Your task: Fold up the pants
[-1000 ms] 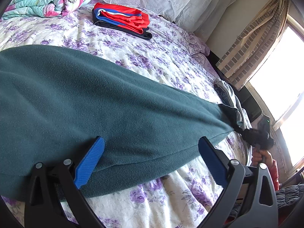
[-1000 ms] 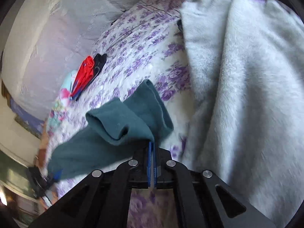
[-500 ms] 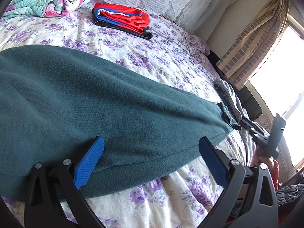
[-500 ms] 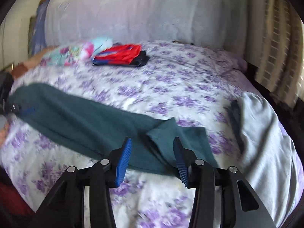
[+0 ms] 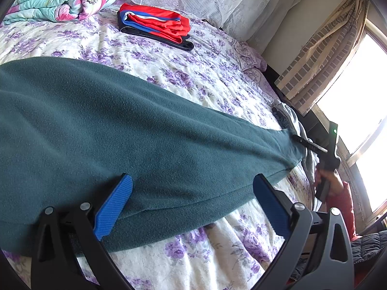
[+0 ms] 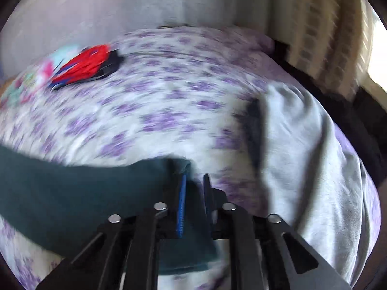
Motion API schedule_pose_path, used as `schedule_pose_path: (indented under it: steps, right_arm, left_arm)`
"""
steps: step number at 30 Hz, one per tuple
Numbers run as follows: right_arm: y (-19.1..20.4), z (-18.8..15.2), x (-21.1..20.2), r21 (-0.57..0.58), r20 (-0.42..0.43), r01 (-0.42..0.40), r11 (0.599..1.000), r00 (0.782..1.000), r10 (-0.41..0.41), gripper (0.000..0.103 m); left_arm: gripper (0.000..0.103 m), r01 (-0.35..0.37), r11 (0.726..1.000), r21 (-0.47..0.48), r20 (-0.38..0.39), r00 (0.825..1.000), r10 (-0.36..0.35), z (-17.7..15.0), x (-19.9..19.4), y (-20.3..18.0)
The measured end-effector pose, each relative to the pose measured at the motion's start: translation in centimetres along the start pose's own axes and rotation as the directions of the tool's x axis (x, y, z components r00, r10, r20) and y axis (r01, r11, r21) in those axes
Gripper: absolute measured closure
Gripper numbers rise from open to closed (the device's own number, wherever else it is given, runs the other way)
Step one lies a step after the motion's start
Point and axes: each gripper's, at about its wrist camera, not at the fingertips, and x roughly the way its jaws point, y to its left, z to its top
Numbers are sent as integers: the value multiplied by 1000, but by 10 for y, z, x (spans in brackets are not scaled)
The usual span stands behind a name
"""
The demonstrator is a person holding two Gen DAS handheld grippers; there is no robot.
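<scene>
Dark teal fleece pants [image 5: 121, 130] lie stretched across the flowered bedspread [image 5: 193, 72]. My left gripper [image 5: 191, 205] is open, its blue pads straddling the near edge of the pants without holding them. My right gripper [image 6: 194, 193] is nearly closed on the far cuff end of the pants [image 6: 96, 193], with teal cloth between its jaws; this view is motion-blurred. In the left wrist view the right gripper [image 5: 302, 142] shows at the cuff, held by a hand in a red sleeve.
Folded red, blue and black clothes [image 5: 154, 26] and a rolled floral quilt [image 5: 60, 0] lie near the headboard. A grey garment [image 6: 302, 157] lies on the right side of the bed. Curtain and bright window [image 5: 350, 72] are at right.
My right gripper was shut on the cuff, opened above it half a second ago, and has now closed on the cuff end again. My left gripper has stayed open and still.
</scene>
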Motion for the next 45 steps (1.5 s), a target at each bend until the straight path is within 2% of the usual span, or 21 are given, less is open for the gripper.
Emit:
schedule_pose_path:
  steps: [2, 4, 7, 10, 15, 17, 19, 24, 27, 31, 32, 34, 37, 39, 40, 45]
  right_arm:
    - [-13, -3, -11, 58, 46, -15, 998, 999, 12, 78]
    - [-6, -12, -27, 40, 76, -76, 996, 994, 73, 71]
    - [26, -31, -39, -68, 65, -153, 986, 985, 158, 65]
    - [70, -51, -51, -182, 52, -221, 958, 971, 234, 61]
    - [144, -78, -70, -369, 6, -329, 869, 935, 356, 59]
    - [164, -87, -80, -433, 12, -332, 838, 927, 374, 59]
    - [179, -91, -89, -465, 24, -333, 820, 921, 388, 59]
    - [210, -89, -99, -497, -2, -436, 750, 865, 502, 59]
    - [243, -88, -99, -538, -33, -477, 694, 835, 549, 61]
    - [279, -92, -96, -588, -86, -498, 638, 822, 562, 61]
    - [288, -94, -94, -600, -106, -499, 626, 824, 556, 62]
    - [299, -94, -88, -614, -140, -501, 610, 830, 541, 75]
    - [309, -91, -80, -621, -166, -496, 607, 840, 516, 81]
    - [311, -88, -79, -623, -173, -497, 604, 841, 513, 94]
    - [311, -86, -80, -619, -173, -503, 603, 837, 519, 97]
    - [301, -81, -92, -595, -142, -523, 610, 815, 561, 98]
  left_arm:
    - [6, 2, 1000, -2, 1, 1000, -2, 0, 0, 0]
    - [6, 0, 1000, -1, 1, 1000, 0, 0, 0, 0]
    - [6, 1, 1000, -1, 1, 1000, -1, 0, 0, 0]
    - [6, -2, 1000, 1, 0, 1000, 2, 0, 0, 0]
    - [6, -16, 999, -28, 11, 1000, 16, -1, -8, 1]
    - [6, -5, 998, -69, 26, 1000, 7, -3, -18, 6]
    - [6, -1, 996, -89, 31, 999, 3, -5, -26, 8]
    - [6, -120, 986, -119, 94, 987, 132, -13, -60, 12]
    - [6, -156, 974, -165, 118, 977, 176, -19, -78, 23]
    - [6, -142, 968, -206, 131, 977, 171, -27, -88, 34]
    - [6, -145, 969, -202, 132, 976, 173, -28, -89, 33]
    - [6, -153, 968, -197, 125, 976, 180, -28, -89, 32]
    - [6, -153, 965, -213, 111, 978, 179, -25, -90, 34]
    - [6, -138, 960, -244, 114, 979, 170, -23, -96, 40]
    - [6, -136, 953, -270, 117, 978, 172, -23, -101, 46]
    - [6, -138, 901, -411, 137, 968, 211, -21, -131, 83]
